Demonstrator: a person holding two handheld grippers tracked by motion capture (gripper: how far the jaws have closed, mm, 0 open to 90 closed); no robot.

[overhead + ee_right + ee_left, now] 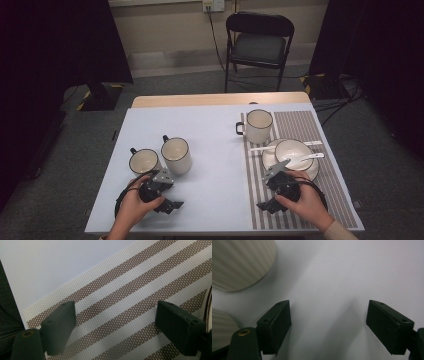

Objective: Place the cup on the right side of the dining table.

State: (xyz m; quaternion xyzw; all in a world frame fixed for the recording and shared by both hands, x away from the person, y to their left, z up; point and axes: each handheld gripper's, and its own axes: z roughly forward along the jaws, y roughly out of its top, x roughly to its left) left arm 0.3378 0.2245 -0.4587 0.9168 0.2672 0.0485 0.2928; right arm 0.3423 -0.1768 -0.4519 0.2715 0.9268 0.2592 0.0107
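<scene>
Your table [210, 150] carries a striped mat [330, 200] on its right side. On the mat sit a plate [270, 159] with a bowl [294, 151] and spoons, and a mug [258, 125] behind them. Two more mugs [176, 155] stand left of centre, just beside each other. Your left gripper [328, 323] is spread wide over bare table near those mugs. Your right gripper [116, 325] is spread wide too, empty, over the mat's near left corner.
</scene>
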